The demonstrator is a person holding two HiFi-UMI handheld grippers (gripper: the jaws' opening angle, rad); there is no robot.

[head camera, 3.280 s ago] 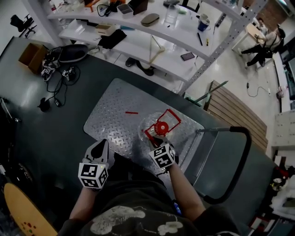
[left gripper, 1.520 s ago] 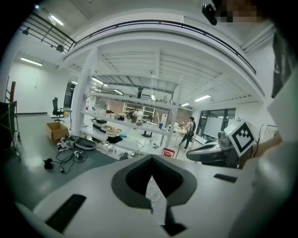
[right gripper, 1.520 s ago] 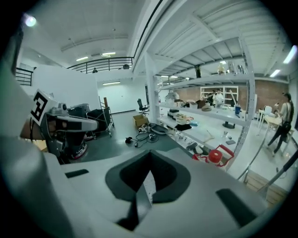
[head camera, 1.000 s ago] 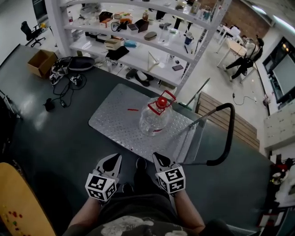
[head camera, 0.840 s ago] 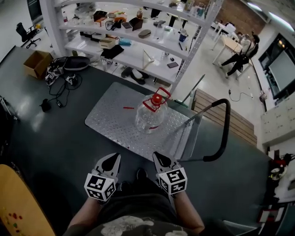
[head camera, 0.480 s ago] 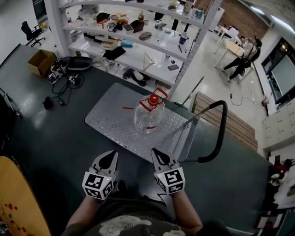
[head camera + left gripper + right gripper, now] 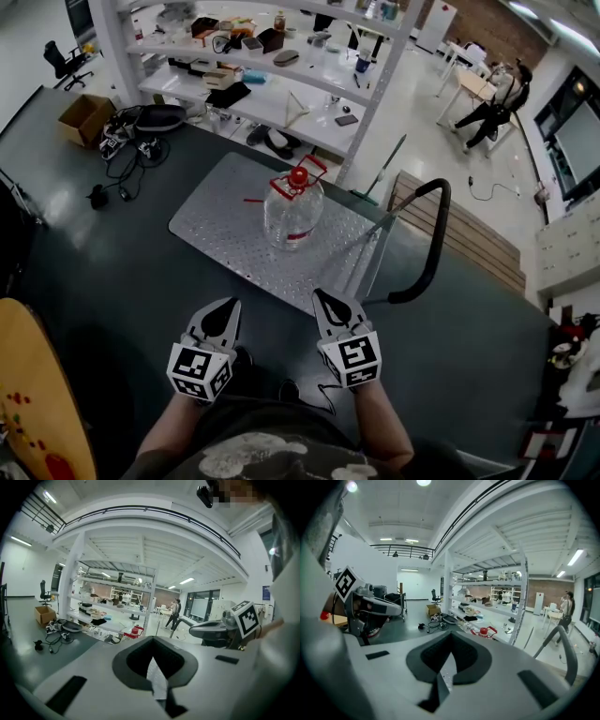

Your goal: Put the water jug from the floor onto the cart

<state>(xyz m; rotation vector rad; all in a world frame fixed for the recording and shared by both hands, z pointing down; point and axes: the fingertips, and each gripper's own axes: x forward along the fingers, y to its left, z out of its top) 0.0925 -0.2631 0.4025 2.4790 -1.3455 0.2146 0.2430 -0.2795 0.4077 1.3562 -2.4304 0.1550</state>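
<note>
— While the left hand-held gripper (image 7: 225,307) and the right hand-held gripper (image 7: 323,300) hang close in front of the body, what are their jaws doing?

— Both pairs are pressed together with nothing between them. Each tool points forward over the dark floor (image 7: 112,272), well short of the load.

— And the water jug?

— The water jug (image 7: 292,208) stands upright on the cart (image 7: 214,223), near the middle of its studded metal deck, well apart from both grippers. Judging by how it sits, the placing looks done.

— If it had to be lifted again, how would it handle?

— It has a clear plastic body, round and smooth. I'd expect the pads to slide on that wall, and a thin wall may give under a squeeze. I can't tell how much water is inside. If it's full, it would be heavy and inclined to swing.

— So where should it be held?

— At the red top (image 7: 298,176), where a carry handle loops round the cap. That looks like the stiff, narrow part a two-jaw tool can close around. The other gripper could steady the body from the side.

— What lies beyond?

— The push bar (image 7: 434,239) curves up at the cart's right end. Behind it is white shelving (image 7: 281,89) cluttered with small items.
</note>
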